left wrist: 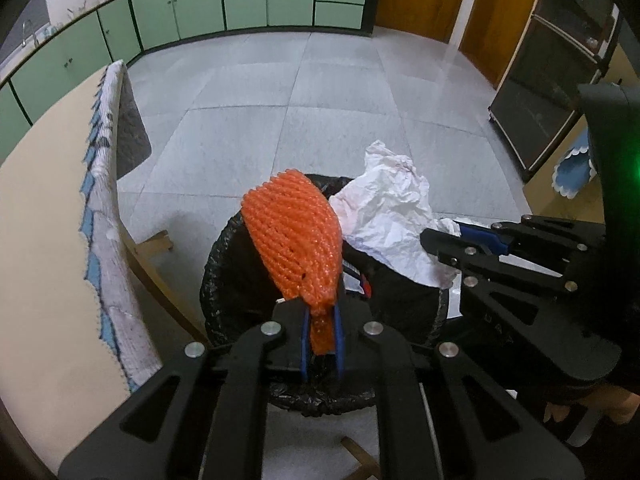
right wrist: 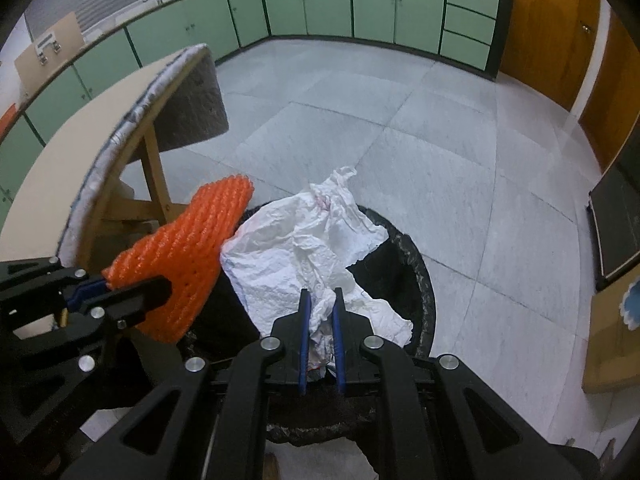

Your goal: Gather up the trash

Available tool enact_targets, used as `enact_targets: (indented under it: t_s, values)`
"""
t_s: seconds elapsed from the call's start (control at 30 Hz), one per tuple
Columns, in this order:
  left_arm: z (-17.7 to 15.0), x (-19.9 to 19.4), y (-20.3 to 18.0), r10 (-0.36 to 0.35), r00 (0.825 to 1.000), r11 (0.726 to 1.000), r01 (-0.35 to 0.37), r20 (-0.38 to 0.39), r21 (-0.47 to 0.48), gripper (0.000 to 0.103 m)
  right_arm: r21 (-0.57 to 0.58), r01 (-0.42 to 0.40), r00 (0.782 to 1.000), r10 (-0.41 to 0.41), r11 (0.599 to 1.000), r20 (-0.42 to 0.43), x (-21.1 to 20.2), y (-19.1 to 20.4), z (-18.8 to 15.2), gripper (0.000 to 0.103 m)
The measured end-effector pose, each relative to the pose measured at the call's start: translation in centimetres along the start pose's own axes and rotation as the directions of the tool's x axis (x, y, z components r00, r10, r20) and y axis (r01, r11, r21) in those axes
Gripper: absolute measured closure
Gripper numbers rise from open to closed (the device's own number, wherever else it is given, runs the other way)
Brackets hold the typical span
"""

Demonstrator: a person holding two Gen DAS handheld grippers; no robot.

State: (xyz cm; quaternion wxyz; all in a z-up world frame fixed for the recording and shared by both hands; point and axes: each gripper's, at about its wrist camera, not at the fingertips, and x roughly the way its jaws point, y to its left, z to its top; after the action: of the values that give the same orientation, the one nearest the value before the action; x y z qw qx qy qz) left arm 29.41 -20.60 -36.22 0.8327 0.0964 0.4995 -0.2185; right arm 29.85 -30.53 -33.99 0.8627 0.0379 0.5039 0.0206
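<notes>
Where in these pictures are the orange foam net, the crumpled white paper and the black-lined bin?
orange foam net [left wrist: 294, 236], left wrist view, middle of the mesh.
crumpled white paper [right wrist: 296, 248], right wrist view, centre of the sheet.
black-lined bin [right wrist: 424, 276], right wrist view, right rim.

Two black handheld grippers point steeply downward, side by side and close together. The left gripper [left wrist: 320, 320] has its blue-padded fingers [left wrist: 305, 334] nearly closed, pinching something orange. The right gripper [right wrist: 320, 304] is likewise nearly closed, its pads [right wrist: 338, 328] clamping something white and crumpled.
</notes>
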Motion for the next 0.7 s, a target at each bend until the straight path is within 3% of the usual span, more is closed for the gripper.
enact_targets:
  t_s: [0.13,0.23,0.7]
  values:
    - [-0.5,1.2,-0.1,0.025,0.999,1.0,-0.025,-0.024,0.0,0.066,0.017,-0.008,0.999,0.009,1.0,-0.032,0.9,-0.1,-0.2,0.078]
    - [-0.8,1.6,0.4,0.036,0.999,0.999,-0.036,-0.036,-0.009,0.056,0.023,0.0,1.0,0.001,1.0,-0.031,0.7,-0.1,-0.2,0.075]
    - [-1.0,0.5,0.3,0.077,0.997,0.997,-0.077,-0.007,0.009,0.045,0.057,0.015,1.0,-0.015,0.998,0.002,-0.6,-0.9,-0.3,0.072]
